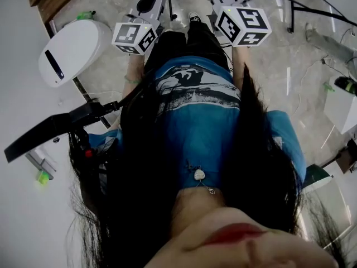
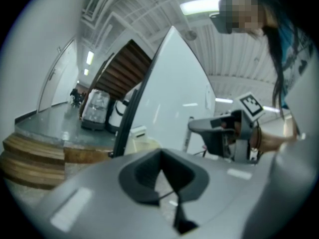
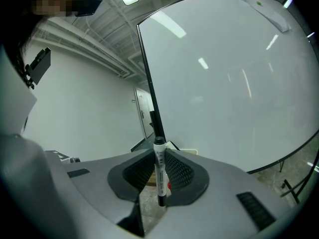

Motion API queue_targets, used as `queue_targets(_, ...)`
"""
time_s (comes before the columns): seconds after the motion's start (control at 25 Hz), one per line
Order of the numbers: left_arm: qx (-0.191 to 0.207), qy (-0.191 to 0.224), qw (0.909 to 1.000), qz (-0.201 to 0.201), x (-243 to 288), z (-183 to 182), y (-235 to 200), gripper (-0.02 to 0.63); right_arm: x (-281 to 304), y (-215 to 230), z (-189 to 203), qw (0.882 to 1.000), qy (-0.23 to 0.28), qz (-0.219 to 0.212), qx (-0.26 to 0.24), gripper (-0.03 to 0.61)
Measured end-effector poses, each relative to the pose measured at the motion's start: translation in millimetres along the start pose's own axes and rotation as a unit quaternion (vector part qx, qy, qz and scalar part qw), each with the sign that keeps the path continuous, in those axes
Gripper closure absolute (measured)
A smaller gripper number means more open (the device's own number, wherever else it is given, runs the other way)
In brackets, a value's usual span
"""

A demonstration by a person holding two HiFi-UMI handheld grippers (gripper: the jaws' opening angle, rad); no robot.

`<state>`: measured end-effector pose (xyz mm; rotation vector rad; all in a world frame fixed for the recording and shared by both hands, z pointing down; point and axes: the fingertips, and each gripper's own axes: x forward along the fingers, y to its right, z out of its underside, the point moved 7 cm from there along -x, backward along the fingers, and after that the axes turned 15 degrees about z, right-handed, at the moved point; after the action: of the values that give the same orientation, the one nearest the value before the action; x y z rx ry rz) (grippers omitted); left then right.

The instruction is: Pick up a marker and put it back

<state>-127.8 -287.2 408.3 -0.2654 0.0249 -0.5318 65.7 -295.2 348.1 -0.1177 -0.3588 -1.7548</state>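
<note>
A white-barrelled marker (image 3: 159, 166) is pinched upright between the jaws of the right gripper (image 3: 159, 178), its length set along the 12-to-6 o'clock line. The left gripper (image 2: 163, 176) is seen pressed together on nothing. Beyond, a whiteboard (image 3: 224, 83) is spread from 12 to 4 o'clock. For the return, a firm grip is advised, with the marker seated fully on its rest before the jaws are parted.

Head view: steeply down along person's torso (image 1: 195, 110) to floor (image 1: 279, 54). Gripper views: close behind own jaws, tilted upward; both share whiteboard (image 3: 224, 83) and ceiling (image 3: 99, 34)
</note>
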Motion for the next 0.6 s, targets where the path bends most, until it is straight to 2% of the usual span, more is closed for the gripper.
queue_targets(0.16, 0.019, -0.012, 0.9996, 0.019, 5.5, -0.2, 6.9, 0.612, -2.7, -0.2, -0.2, 1.0, -0.001, 0.002, -0.001, 0.505)
queue_targets(0.32, 0.006, 0.008, 0.9994, 0.033, 8.2, -1.1, 8.7, 0.611, -3.2, -0.2, -0.5, 1.0, 0.0, 0.004, -0.002, 0.506)
queue_targets(0.6, 0.001, 0.006, 0.9994, 0.033, 8.1, 0.5, 7.1, 0.612, -2.7, 0.1, -0.5, 1.0, 0.0, 0.004, -0.003, 0.505)
